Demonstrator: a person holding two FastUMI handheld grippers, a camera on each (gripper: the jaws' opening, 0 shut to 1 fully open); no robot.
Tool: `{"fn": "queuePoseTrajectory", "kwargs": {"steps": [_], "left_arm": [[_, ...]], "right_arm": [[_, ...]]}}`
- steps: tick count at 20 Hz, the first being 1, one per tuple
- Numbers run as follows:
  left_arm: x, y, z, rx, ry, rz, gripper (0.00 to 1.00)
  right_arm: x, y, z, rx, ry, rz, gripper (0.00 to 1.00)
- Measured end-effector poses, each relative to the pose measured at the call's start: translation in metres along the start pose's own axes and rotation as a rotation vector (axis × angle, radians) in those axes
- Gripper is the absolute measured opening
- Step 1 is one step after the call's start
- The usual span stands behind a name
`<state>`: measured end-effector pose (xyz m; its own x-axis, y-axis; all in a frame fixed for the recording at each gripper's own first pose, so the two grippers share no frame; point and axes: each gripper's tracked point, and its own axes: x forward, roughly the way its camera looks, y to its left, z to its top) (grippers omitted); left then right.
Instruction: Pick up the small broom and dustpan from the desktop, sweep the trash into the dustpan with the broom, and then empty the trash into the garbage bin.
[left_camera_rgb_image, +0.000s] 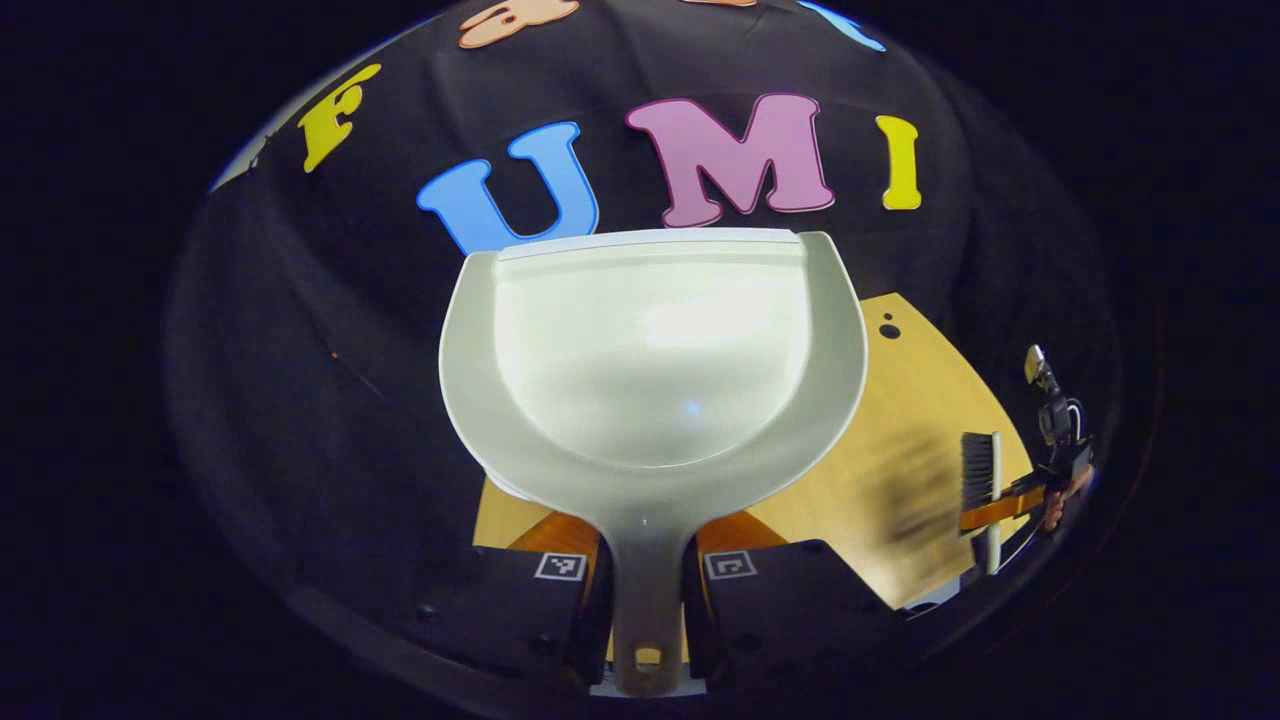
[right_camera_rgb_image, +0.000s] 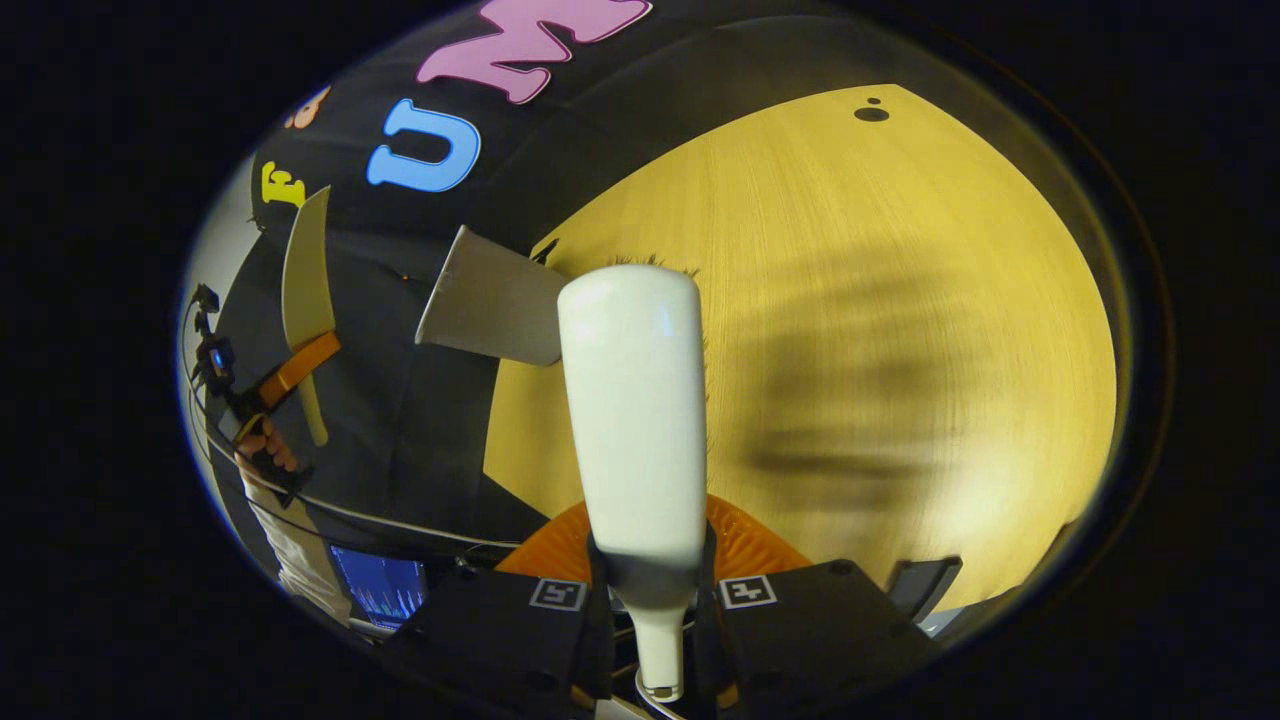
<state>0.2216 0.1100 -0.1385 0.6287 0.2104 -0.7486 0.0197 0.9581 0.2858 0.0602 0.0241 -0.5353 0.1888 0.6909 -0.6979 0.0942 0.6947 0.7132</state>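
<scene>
Dustpan (left_camera_rgb_image: 650, 360) held up off the desk (left_camera_rgb_image: 900, 420) by its narrow handle, clamped between the left fingers (left_camera_rgb_image: 645, 590), pan facing up and out toward the booth wall, over the desk's left edge. Looks like thin moulded plastic: light, stiff, smooth and probably a little slippery, so best gripped at the handle neck as here, where the flat sides give the fingers purchase; the hang-hole end pokes out behind the grip. Pan empty, no trash visible in it, only glare on the inner surface. Broom (right_camera_rgb_image: 635, 420) likewise gripped at the slim end of its handle by the right fingers (right_camera_rgb_image: 650, 600), closed on it from both sides, head pointing away over the desk with bristle tips just showing past the wide end. Also light and rigid in the handle, soft at the bristles. Seen from the left gripper view, the same broom (left_camera_rgb_image: 978, 470) hangs near the desk's right edge. Bin (right_camera_rgb_image: 490, 300) stands just off the desk's left edge, tilted in view; contents cannot be told. No trash discernible on the desk.
</scene>
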Motion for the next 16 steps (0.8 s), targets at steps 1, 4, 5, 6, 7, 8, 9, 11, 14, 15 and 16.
{"fn": "queuePoseTrajectory", "kwargs": {"steps": [1, 4, 5, 6, 7, 8, 9, 11, 14, 15, 16], "left_arm": [[0.007, -0.017, -0.010, -0.012, 0.025, -0.031, 0.27], [0.034, -0.060, -0.045, 0.011, 0.121, -0.078, 0.24], [0.045, -0.071, -0.056, 0.024, 0.149, -0.090, 0.27], [0.056, -0.080, -0.067, 0.023, 0.175, -0.099, 0.27], [0.069, -0.089, -0.082, 0.017, 0.212, -0.107, 0.27], [0.083, -0.094, -0.100, 0.004, 0.252, -0.111, 0.27], [0.095, -0.102, -0.118, -0.008, 0.292, -0.120, 0.27], [0.119, -0.120, -0.153, -0.013, 0.378, -0.142, 0.24], [0.149, -0.142, -0.200, -0.024, 0.526, -0.163, 0.27], [0.154, -0.147, -0.210, -0.014, 0.560, -0.164, 0.27], [0.162, -0.152, -0.221, -0.004, 0.584, -0.159, 0.27]], "right_arm": [[0.002, -0.001, 0.000, 0.003, -0.002, -0.012, 0.34], [0.009, -0.013, 0.003, 0.004, -0.004, -0.073, 0.34], [0.012, -0.017, 0.003, 0.004, -0.004, -0.102, 0.34], [0.016, -0.021, 0.004, 0.003, -0.001, -0.132, 0.34], [0.021, -0.026, 0.004, -0.002, 0.004, -0.169, 0.34], [0.026, -0.031, 0.004, -0.003, 0.006, -0.204, 0.34], [0.032, -0.034, 0.002, 0.007, 0.015, -0.237, 0.34], [0.048, -0.037, -0.005, 0.035, 0.038, -0.306, 0.34], [0.073, -0.053, -0.014, 0.047, 0.092, -0.421, 0.34], [0.079, -0.055, -0.020, 0.036, 0.118, -0.455, 0.34], [0.084, -0.059, -0.023, 0.025, 0.139, -0.487, 0.34]]}}
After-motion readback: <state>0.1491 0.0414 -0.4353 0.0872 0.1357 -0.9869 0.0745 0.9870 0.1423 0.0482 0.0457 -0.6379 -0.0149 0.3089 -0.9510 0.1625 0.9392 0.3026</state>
